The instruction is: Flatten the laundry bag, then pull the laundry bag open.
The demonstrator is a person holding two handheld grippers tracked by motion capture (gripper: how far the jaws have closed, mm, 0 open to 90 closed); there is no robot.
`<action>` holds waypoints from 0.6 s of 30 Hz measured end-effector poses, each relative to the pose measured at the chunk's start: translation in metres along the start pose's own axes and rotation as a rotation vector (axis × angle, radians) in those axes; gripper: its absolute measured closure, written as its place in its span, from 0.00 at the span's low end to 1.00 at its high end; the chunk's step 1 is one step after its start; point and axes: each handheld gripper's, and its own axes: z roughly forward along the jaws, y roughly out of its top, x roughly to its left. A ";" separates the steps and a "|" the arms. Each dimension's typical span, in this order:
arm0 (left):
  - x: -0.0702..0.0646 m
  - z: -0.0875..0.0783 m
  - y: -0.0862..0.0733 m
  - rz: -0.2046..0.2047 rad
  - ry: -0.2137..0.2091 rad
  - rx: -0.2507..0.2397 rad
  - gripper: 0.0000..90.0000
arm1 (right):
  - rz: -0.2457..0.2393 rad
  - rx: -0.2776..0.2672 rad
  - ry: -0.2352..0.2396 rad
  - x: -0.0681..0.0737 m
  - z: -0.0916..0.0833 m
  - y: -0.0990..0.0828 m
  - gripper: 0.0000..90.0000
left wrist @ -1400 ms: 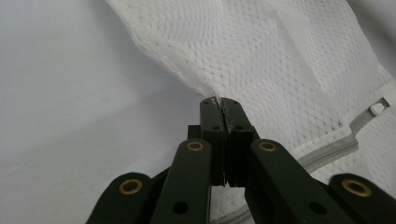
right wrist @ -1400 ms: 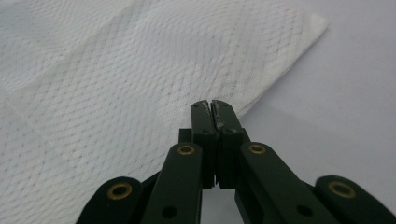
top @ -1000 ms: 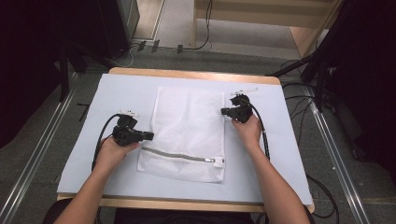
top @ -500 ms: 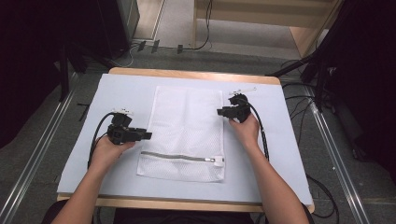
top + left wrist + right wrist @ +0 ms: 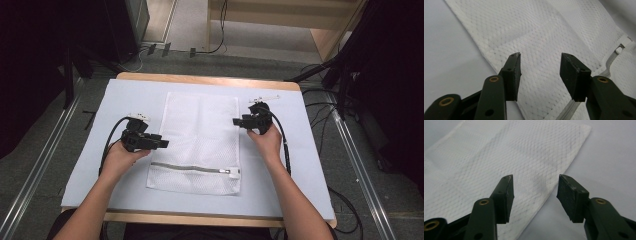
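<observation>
- The left tongs [image 5: 162, 144], jaws wide, have moved back right onto the mesh bag's [image 5: 200, 130] left edge.
- The right tongs [image 5: 236, 121], also wide, stay at its right edge.

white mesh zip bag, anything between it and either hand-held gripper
Nothing visible. The white mesh zip bag lies flat on the pale table cover; the left hand-held gripper and right hand-held gripper are open at its side edges.
</observation>
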 end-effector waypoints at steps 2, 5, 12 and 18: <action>0.000 0.001 0.002 0.007 -0.001 0.003 0.54 | 0.015 -0.011 0.021 0.000 -0.005 -0.002 0.50; -0.001 0.003 0.004 0.011 -0.006 0.003 0.53 | 0.010 -0.019 0.025 0.001 -0.012 -0.006 0.50; -0.007 0.011 0.016 0.041 -0.025 0.006 0.51 | -0.016 -0.047 0.020 0.010 -0.030 -0.016 0.51; -0.013 0.017 0.021 0.069 -0.037 0.015 0.50 | -0.048 -0.053 0.018 0.021 -0.039 -0.025 0.57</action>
